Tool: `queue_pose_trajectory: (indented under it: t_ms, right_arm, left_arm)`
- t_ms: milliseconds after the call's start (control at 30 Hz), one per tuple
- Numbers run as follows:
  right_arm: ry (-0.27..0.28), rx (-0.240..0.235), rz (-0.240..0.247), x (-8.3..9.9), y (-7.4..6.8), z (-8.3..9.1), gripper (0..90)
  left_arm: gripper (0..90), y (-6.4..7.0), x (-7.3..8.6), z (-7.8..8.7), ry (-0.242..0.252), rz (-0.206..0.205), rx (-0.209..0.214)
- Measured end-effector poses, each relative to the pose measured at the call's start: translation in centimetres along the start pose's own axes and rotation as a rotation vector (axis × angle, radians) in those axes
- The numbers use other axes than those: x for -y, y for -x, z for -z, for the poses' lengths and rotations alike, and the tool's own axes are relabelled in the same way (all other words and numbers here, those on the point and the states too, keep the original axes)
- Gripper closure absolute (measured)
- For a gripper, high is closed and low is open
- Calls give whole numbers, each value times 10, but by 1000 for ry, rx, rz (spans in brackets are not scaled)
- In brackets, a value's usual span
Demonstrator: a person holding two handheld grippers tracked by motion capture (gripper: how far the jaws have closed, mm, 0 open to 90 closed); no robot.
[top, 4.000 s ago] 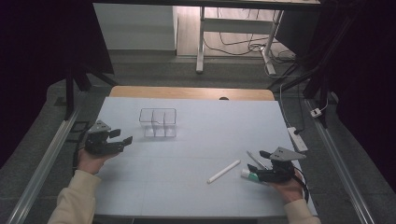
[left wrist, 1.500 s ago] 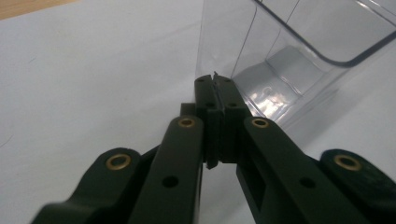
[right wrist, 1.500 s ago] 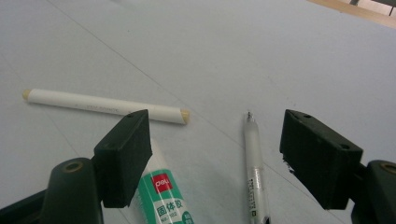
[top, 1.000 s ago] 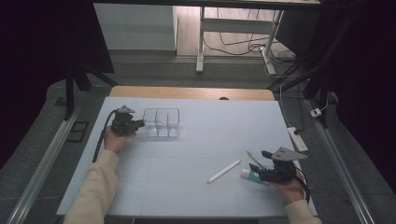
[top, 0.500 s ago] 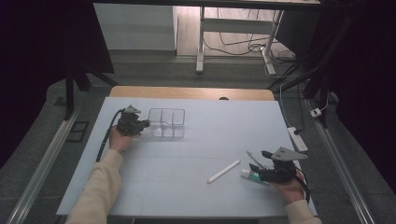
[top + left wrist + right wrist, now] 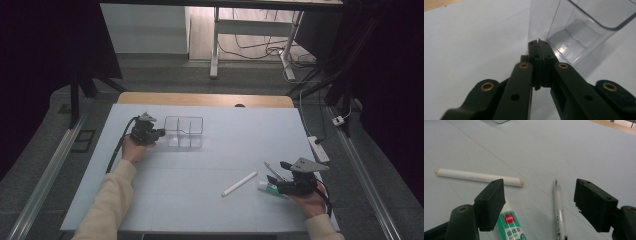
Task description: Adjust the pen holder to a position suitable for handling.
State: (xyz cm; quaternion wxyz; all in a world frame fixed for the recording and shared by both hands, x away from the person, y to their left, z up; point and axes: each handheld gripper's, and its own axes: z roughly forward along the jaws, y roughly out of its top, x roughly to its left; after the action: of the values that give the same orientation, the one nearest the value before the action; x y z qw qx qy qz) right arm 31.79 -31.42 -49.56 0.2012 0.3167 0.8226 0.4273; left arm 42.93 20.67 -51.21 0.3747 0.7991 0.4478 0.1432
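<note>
A clear plastic compartment box [image 6: 184, 132] stands at the back left of the white table [image 6: 200, 210]. My left gripper [image 6: 159, 134] is at its left end, jaws shut on the box's thin side wall [image 6: 537, 41]; the box [image 6: 584, 32] rises just beyond the tips. At the front right my right gripper [image 6: 274, 184] rests open, pointing left. Between its jaws [image 6: 539, 195] lie a green-and-white glue stick [image 6: 510, 225] and a clear pen [image 6: 559, 207]. A white stick [image 6: 479, 176] lies just past them, out on the table [image 6: 240, 183].
A white power strip [image 6: 318, 148] lies off the table's right edge. A wooden strip [image 6: 205, 99] runs along the far edge. Metal rails [image 6: 45, 175] flank the table, and cables lie on the floor behind.
My left gripper came up from the left edge to the clear box, then slid right with the box. The right gripper, pen, glue and stick stayed put.
</note>
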Motion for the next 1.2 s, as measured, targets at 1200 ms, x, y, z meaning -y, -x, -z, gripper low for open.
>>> queue_pose_trajectory:
  t_ms: [1200]
  right_arm:
    - [0, -2, 0, 0, 0, 0, 245]
  left_arm:
    - [893, 38, -27, -33, -12, -76, 70]
